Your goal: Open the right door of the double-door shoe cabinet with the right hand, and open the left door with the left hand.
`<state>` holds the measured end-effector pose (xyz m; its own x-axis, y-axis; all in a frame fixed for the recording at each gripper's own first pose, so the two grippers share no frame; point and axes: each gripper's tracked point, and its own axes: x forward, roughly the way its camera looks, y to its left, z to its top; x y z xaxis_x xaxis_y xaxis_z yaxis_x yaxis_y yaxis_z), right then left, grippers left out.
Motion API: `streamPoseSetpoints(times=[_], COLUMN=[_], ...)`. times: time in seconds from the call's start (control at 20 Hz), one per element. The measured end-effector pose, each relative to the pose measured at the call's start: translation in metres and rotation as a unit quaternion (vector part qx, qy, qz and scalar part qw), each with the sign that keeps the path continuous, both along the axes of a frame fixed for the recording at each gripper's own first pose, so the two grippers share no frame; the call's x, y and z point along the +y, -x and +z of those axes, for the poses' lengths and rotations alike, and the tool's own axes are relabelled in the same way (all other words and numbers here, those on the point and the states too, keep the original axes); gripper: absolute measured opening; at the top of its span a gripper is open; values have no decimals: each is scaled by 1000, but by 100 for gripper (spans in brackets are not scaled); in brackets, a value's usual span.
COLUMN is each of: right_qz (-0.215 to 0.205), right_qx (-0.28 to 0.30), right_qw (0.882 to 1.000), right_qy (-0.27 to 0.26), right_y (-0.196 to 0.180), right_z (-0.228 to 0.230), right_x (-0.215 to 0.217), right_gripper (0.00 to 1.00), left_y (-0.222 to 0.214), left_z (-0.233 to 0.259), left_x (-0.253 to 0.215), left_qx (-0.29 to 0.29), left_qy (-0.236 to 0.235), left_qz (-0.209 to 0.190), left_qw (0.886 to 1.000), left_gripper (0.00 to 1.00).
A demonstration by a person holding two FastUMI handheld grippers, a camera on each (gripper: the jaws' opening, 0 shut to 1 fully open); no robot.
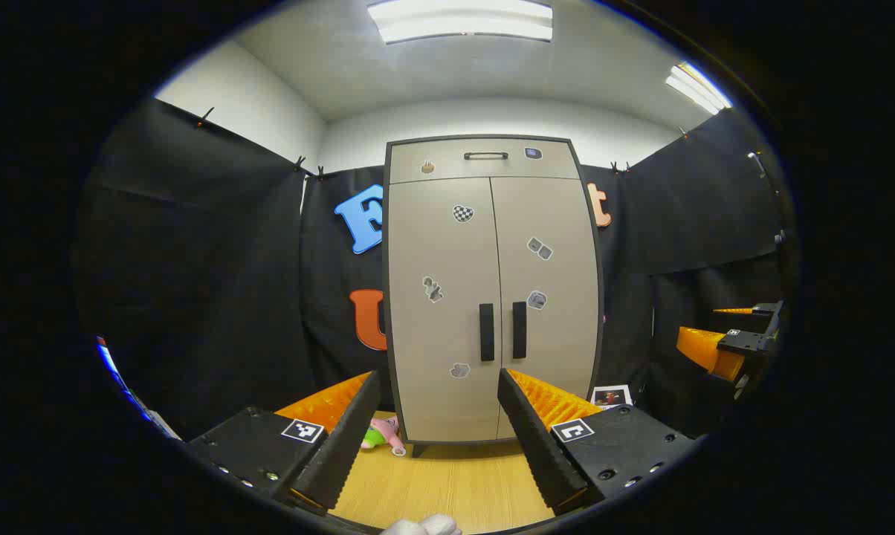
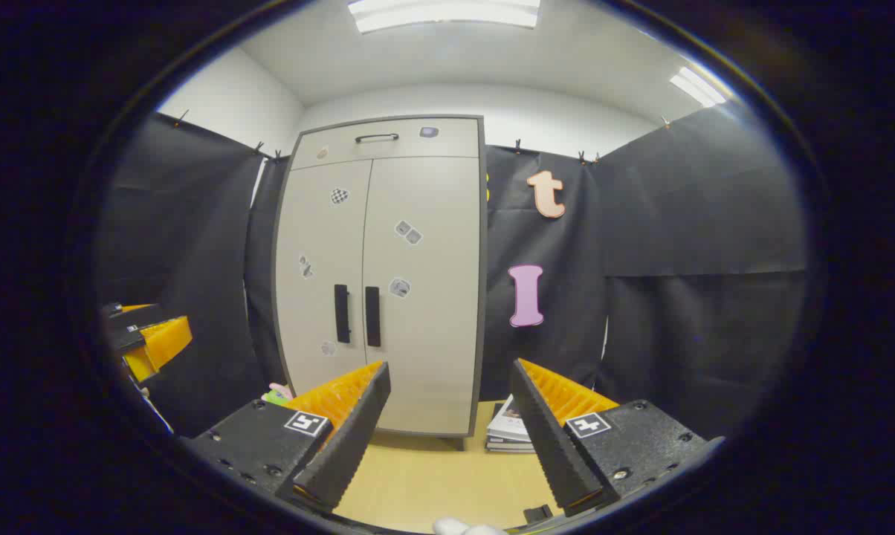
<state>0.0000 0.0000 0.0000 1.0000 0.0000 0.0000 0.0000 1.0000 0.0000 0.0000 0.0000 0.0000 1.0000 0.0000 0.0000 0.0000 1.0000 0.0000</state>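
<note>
ahead of both claws, shut shoe cabinet (image 1: 492,290)

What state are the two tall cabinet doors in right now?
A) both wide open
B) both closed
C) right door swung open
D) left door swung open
B: the left door and right door sit flush, their handles side by side at the seam, with both grippers' fingers held back from them.

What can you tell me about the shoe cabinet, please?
The shoe cabinet is tall, pale grey with a dark frame, standing upright on short feet on the wooden floor against the black cloth wall. Both doors are shut, with two dark vertical handles side by side at the middle seam. A handled drawer sits above. Small stickers dot the front.
</note>
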Motion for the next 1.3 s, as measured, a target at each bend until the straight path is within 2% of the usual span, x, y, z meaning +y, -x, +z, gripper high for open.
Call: streamPoseSetpoints(times=[0.6, 0.85, 1.1, 1.3], right_qz=[-3, -15, -24, -11], right_qx=[-3, -7, -11, -13], right_qw=[1000, 1000, 1000, 1000], right_qy=[4, 7, 1, 14], right_y=[-4, -17, -52, -99], right_z=[1, 1, 2, 4], right_x=[7, 9, 24, 52], right_gripper=[100, 100, 100, 100], left_y=[-2, 3, 11, 19], left_z=[-3, -9, -21, -33], left_x=[6, 11, 20, 31], left_qx=[2, 5, 15, 23], left_qy=[1, 4, 6, 3], left_qz=[-2, -5, -2, 17], left_qw=[1000, 1000, 1000, 1000], left_gripper=[95, 95, 95, 95])
